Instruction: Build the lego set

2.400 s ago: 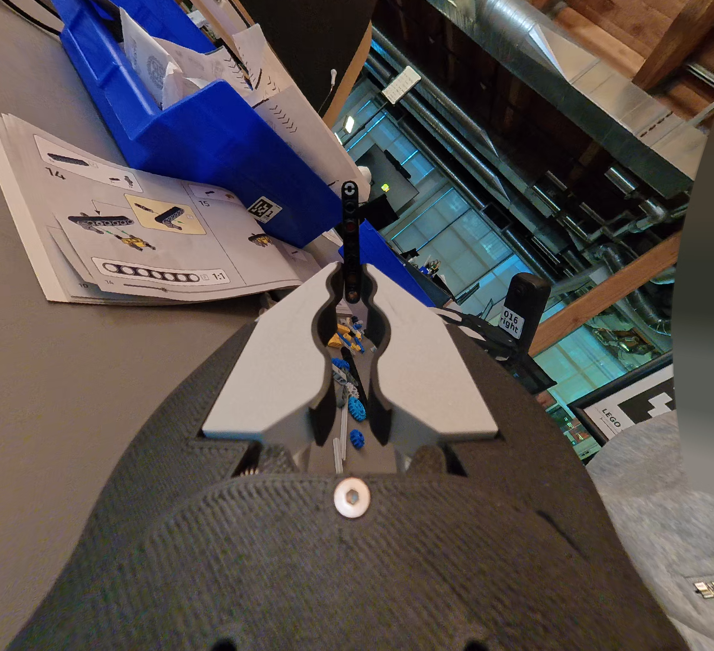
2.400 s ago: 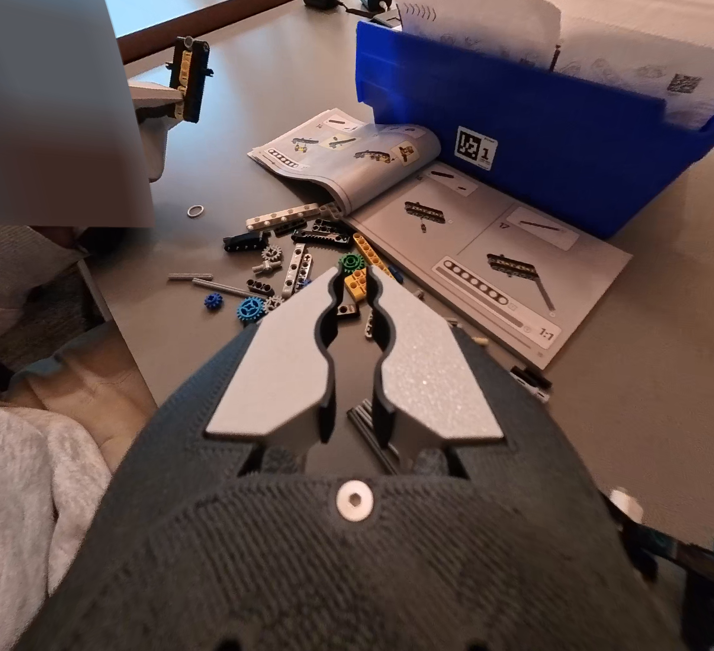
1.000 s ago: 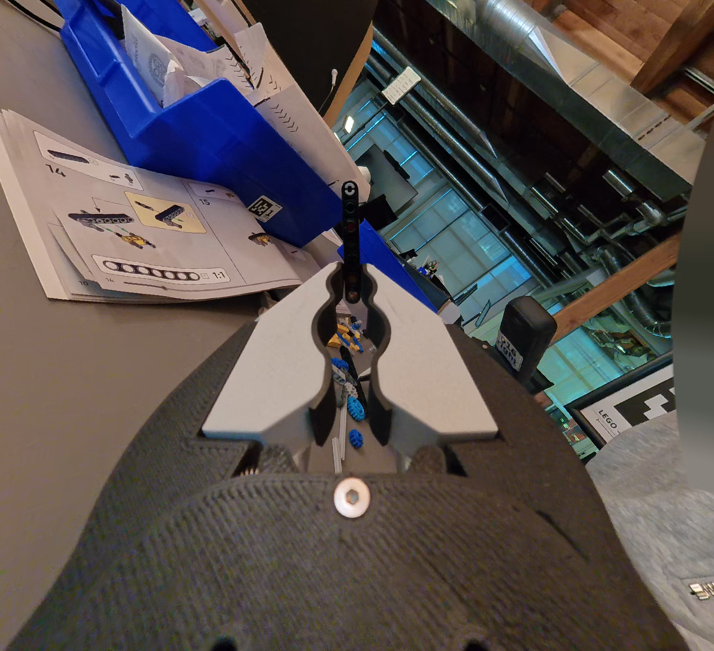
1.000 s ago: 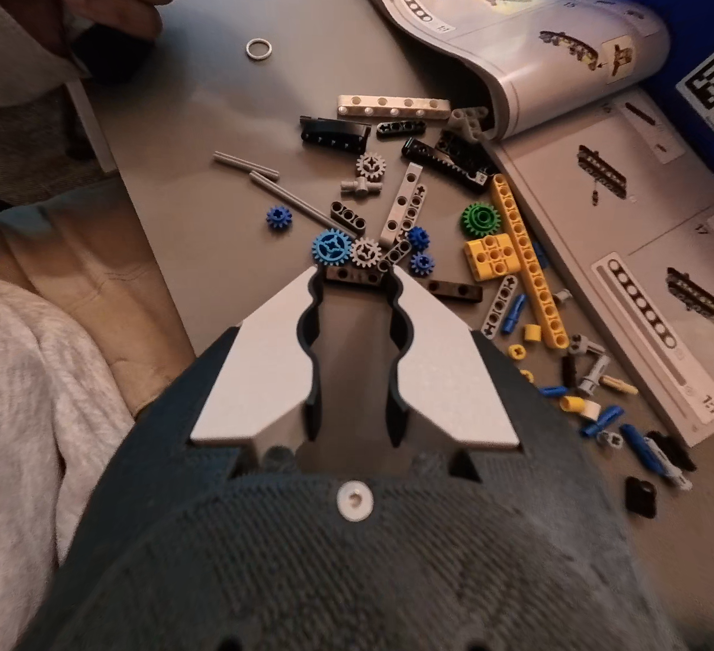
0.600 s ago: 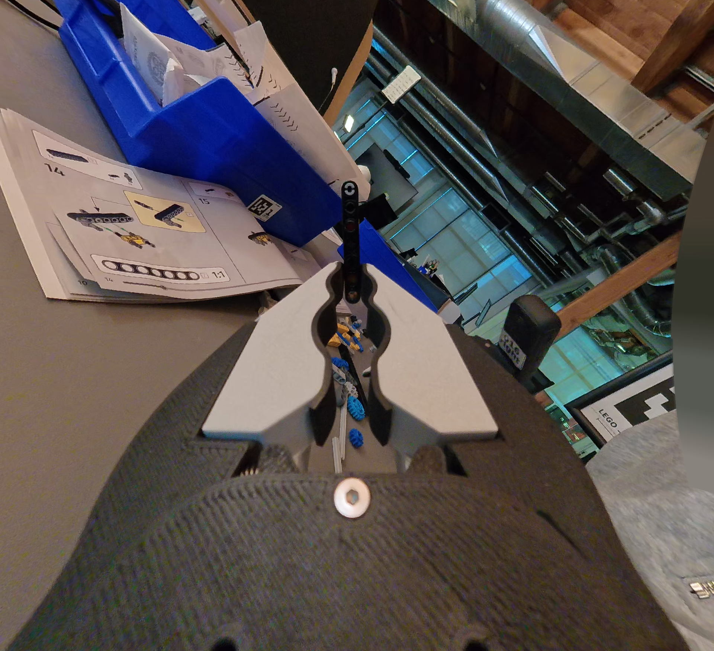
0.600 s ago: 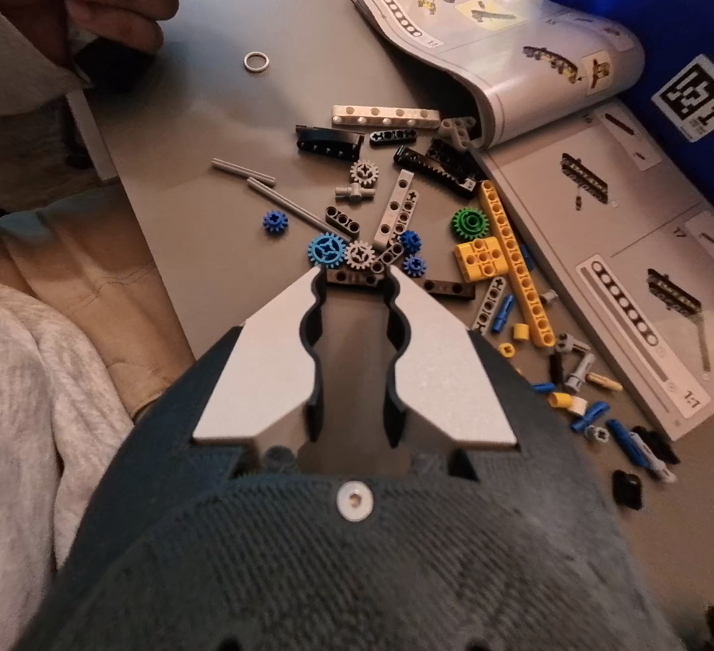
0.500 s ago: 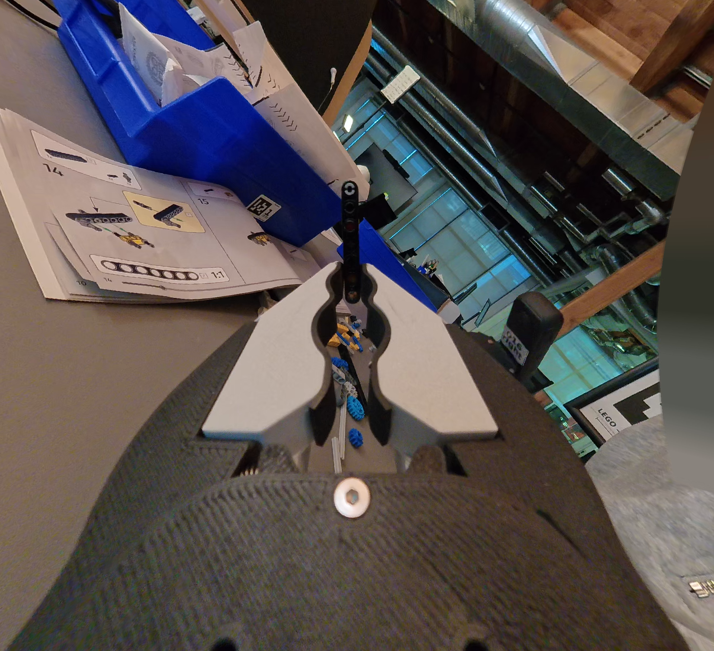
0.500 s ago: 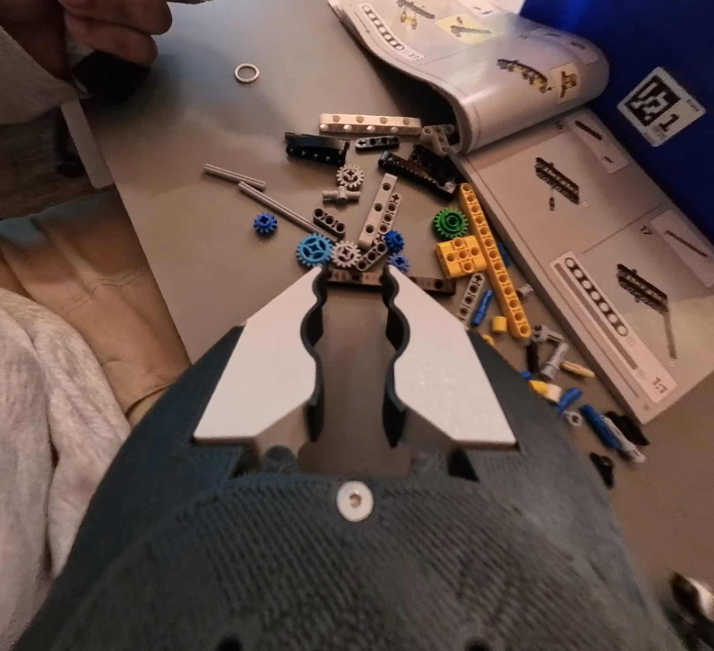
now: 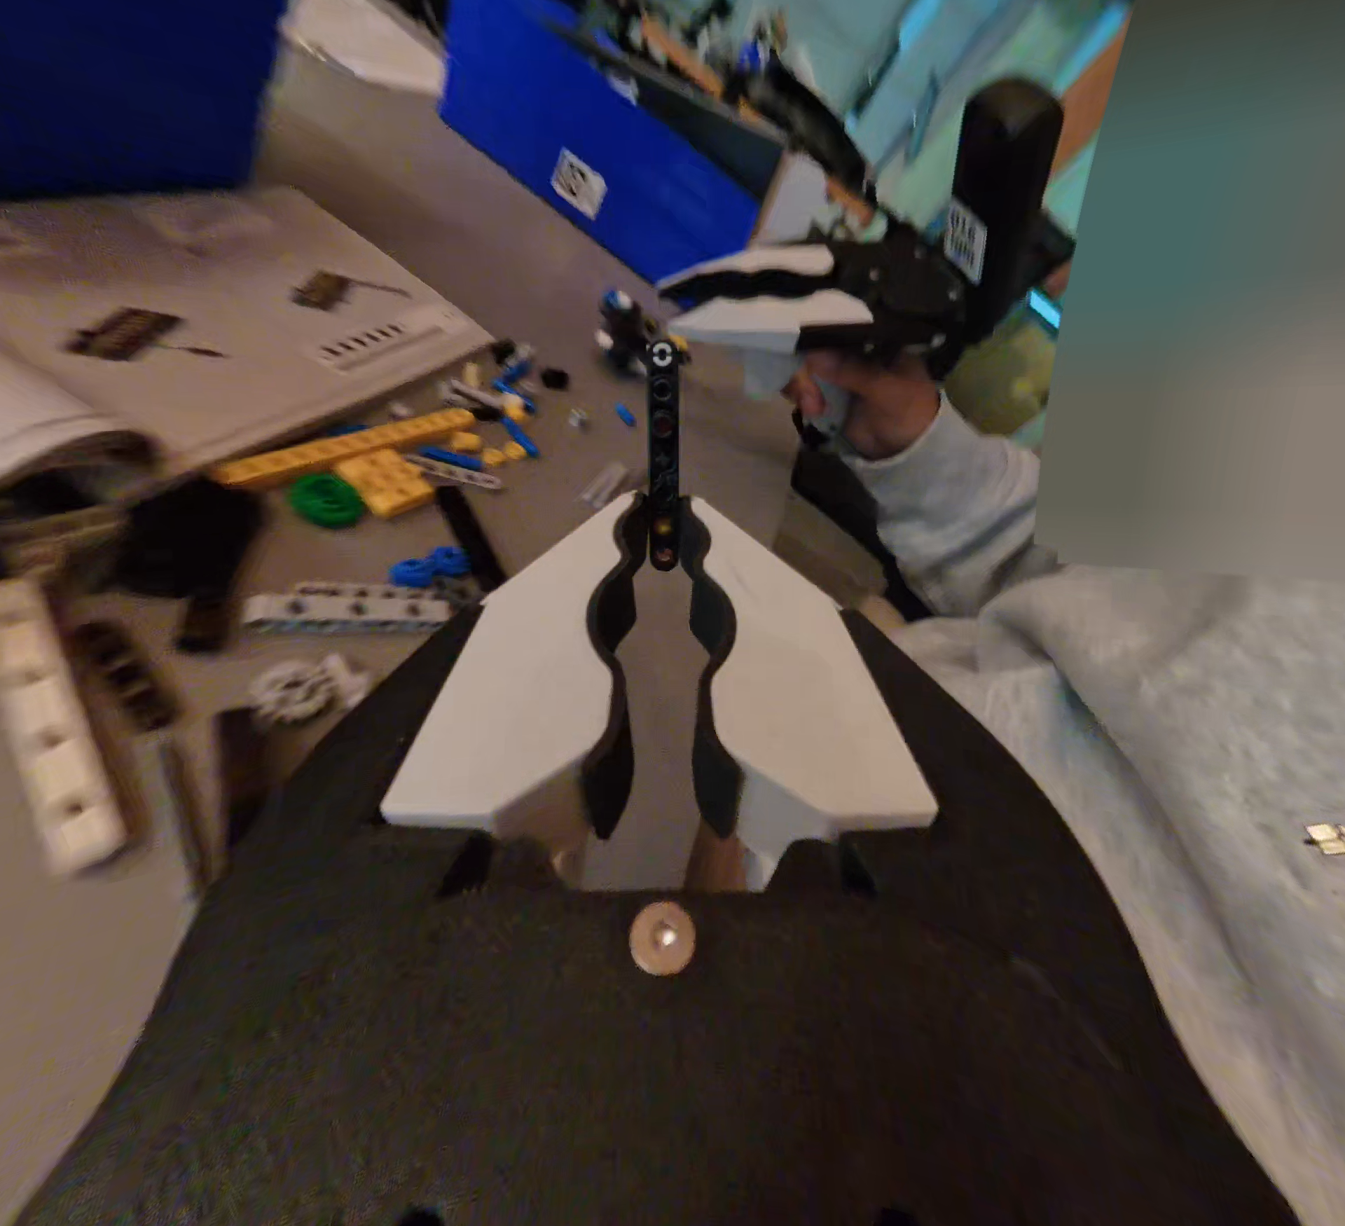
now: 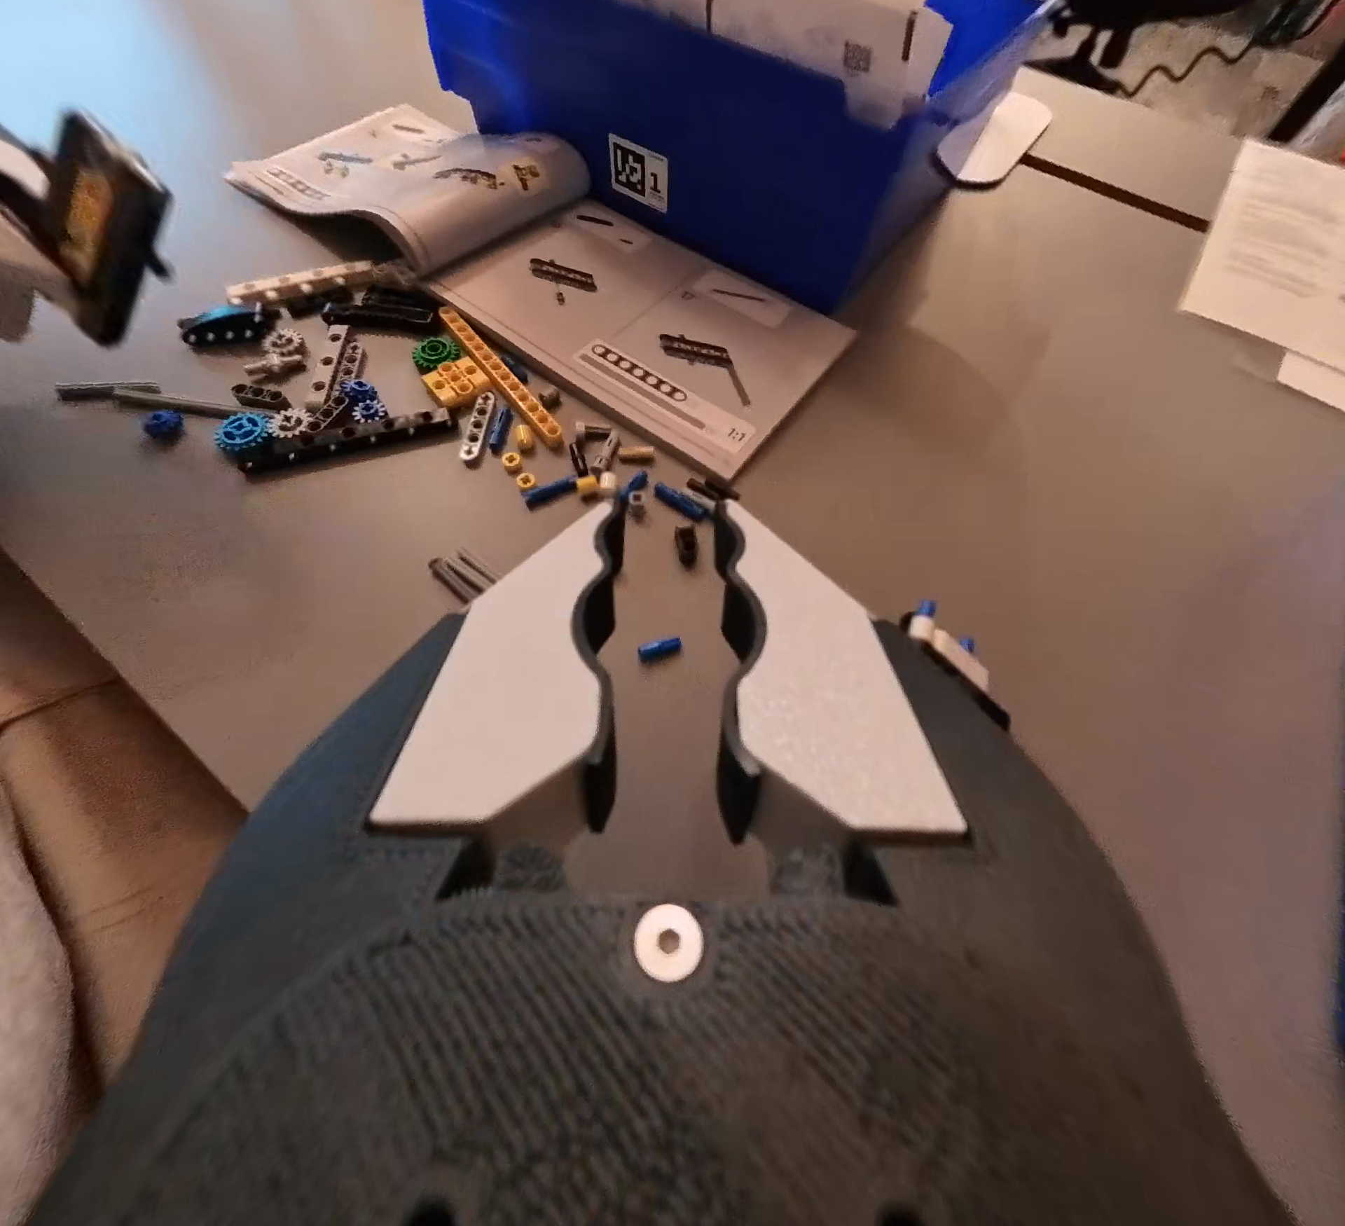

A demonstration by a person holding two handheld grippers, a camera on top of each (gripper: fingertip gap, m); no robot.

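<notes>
My left gripper (image 9: 662, 513) is shut on a thin black lego beam (image 9: 663, 419) that stands straight up out of the fingertips, above the table. It shows blurred at the left edge of the right wrist view (image 10: 102, 237). My right gripper (image 10: 666, 514) is open and empty, low over the grey table (image 10: 1019, 463), with a small blue pin (image 10: 659, 649) and a black piece (image 10: 684, 539) lying between its fingers. It also shows in the left wrist view (image 9: 677, 310), held by a hand. Loose lego pieces lie in a pile: a long yellow beam (image 10: 502, 376), a green gear (image 10: 434, 352), blue gears (image 10: 240, 432).
An open instruction booklet (image 10: 655, 347) lies behind the pile, against a blue bin (image 10: 728, 121) stuffed with paper. White sheets (image 10: 1281, 259) lie at the right. The table's near edge (image 10: 145, 681) runs along the lower left. Two grey axles (image 10: 458, 572) lie beside my right gripper. There is about 15 cm between the tips of the two grippers. To the green gear (image 10: 434, 352): left tips about 12 cm, right tips about 15 cm. It is also in sight in the left wrist view (image 9: 327, 494).
Both grippers have swung sharply. The left one now tips down toward the table with the black beam still held. The right one moved right, away from the gears, to the small pins.
</notes>
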